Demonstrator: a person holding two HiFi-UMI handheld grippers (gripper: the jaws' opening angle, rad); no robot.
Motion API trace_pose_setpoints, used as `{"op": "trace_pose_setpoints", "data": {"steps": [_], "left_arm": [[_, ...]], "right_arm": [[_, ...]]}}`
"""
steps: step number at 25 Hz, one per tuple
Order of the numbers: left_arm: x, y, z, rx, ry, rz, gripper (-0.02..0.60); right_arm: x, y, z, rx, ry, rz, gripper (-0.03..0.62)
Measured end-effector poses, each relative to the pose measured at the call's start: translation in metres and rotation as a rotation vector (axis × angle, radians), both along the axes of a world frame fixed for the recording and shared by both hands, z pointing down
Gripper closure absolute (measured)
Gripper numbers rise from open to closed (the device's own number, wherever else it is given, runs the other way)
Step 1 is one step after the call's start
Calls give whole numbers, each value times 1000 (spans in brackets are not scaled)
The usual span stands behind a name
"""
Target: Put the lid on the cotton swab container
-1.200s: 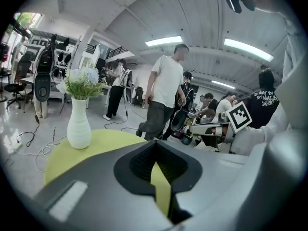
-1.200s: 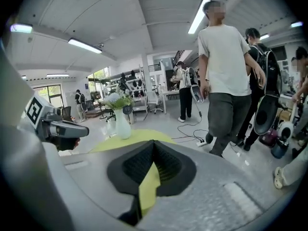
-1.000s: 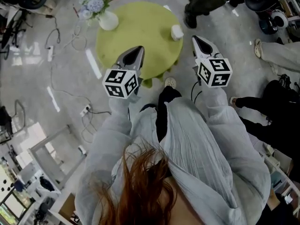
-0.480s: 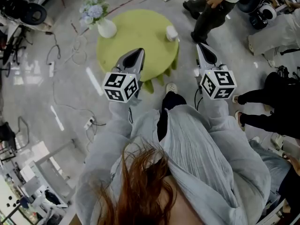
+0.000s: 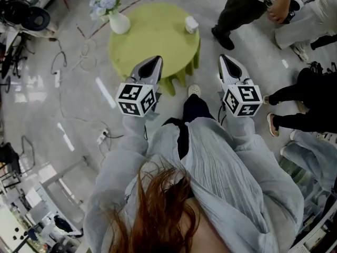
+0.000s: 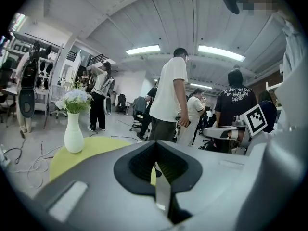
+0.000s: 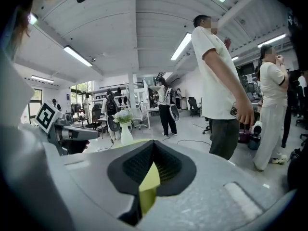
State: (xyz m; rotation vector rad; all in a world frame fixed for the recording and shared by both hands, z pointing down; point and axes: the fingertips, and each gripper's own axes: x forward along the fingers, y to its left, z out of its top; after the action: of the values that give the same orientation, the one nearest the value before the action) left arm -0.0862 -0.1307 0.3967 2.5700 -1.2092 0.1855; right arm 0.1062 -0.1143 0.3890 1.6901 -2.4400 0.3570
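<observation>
A small white cotton swab container (image 5: 191,24) stands near the far right edge of the round yellow-green table (image 5: 152,38); I cannot make out its lid separately. I hold both grippers up in the air short of the table. My left gripper (image 5: 152,63) hangs over the table's near edge, jaws together with nothing in them. My right gripper (image 5: 226,62) is off the table's right side, also shut and holding nothing. In the left gripper view my left gripper (image 6: 156,150) points past the table (image 6: 91,150). The container does not show in either gripper view.
A white vase of flowers (image 5: 118,19) stands at the table's far left, and also shows as a vase (image 6: 73,131) in the left gripper view. A person in dark trousers (image 5: 239,12) stands just right of the table. Other people (image 5: 308,101) sit at the right. Cables (image 5: 63,62) trail over the floor on the left.
The view has drifted so the table sits higher and slightly farther off. The person in dark trousers has walked rightward past the table. Both grippers stay shut and raised.
</observation>
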Motion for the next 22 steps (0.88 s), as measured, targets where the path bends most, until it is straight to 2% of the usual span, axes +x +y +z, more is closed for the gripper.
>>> {"op": "trace_pose_setpoints", "data": {"steps": [8, 22], "left_arm": [[-13, 21, 3, 0, 2, -13, 567], [-23, 22, 3, 7, 24, -58, 568]], "right_arm": [[-18, 17, 3, -2, 13, -23, 592], [-31, 10, 3, -8, 48, -69, 592]]}}
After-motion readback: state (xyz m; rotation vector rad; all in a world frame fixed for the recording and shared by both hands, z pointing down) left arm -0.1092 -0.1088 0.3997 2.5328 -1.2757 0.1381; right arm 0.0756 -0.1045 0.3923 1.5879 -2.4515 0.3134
